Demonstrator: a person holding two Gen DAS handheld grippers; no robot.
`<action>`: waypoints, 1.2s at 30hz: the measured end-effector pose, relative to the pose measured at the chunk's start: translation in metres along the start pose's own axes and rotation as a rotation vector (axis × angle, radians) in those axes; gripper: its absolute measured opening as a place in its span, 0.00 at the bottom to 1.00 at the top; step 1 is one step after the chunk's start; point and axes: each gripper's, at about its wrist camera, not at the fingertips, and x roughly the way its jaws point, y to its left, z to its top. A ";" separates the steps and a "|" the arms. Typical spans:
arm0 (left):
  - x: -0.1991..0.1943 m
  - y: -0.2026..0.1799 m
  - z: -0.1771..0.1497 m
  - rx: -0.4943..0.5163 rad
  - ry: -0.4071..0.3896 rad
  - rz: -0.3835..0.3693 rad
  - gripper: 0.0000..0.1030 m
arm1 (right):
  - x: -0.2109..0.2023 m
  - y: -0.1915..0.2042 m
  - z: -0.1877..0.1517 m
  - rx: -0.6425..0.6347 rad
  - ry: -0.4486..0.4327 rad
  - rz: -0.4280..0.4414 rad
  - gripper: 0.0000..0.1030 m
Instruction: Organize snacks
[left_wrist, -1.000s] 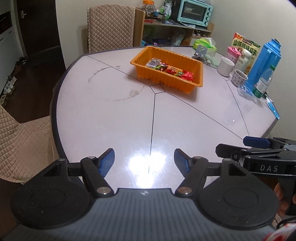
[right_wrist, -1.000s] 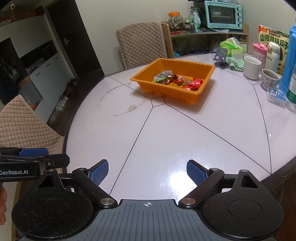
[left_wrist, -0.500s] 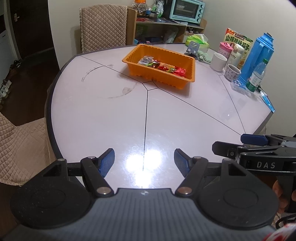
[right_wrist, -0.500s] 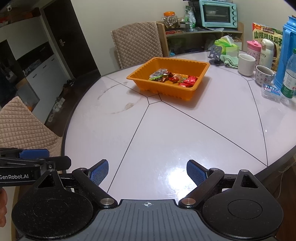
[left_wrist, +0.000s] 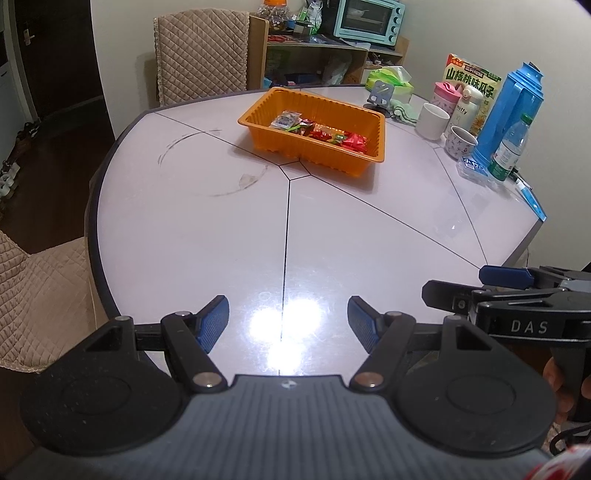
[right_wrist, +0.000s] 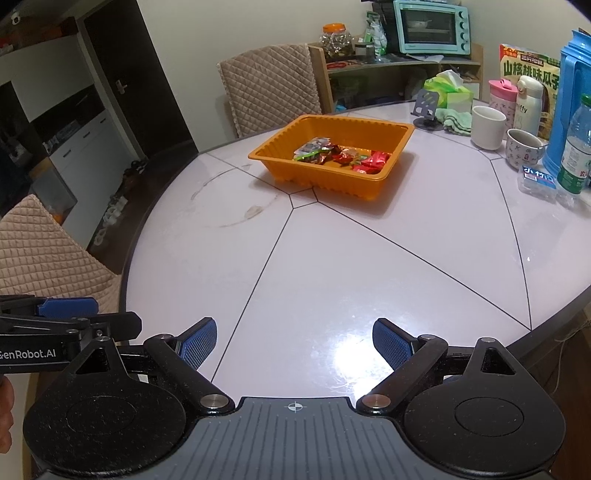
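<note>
gaping empty, both ribbed blue-padded claws (left_wrist: 288, 319) (right_wrist: 294, 343) overhang the glossy table (left_wrist: 221, 236).

- My right gripper (left_wrist: 532, 325) carries "DAS" in white on its black side.
- My left gripper (right_wrist: 29, 354) reads "GenRobot.AI", its first letter cut off.
- The white flask (right_wrist: 528, 107) shows "iffy".
- The snack box (left_wrist: 472, 79) bears "山核桃味瓜子".

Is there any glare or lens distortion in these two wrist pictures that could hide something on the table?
Left wrist view: bright glare on the glossy white table just ahead of the gripper; fisheye bends its edge. Right wrist view: similar glare patch near the right finger; the orange plastic tray stays sharp and evenly lit.
</note>
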 end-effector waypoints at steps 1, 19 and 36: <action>0.000 0.000 0.000 0.000 0.000 0.000 0.67 | 0.000 0.000 0.000 0.000 0.000 0.000 0.88; 0.001 -0.002 0.001 0.001 -0.002 -0.003 0.67 | 0.001 -0.002 0.000 0.000 0.002 0.000 0.88; 0.003 0.002 0.007 -0.008 0.000 -0.003 0.67 | 0.004 0.000 0.002 -0.004 0.005 -0.001 0.88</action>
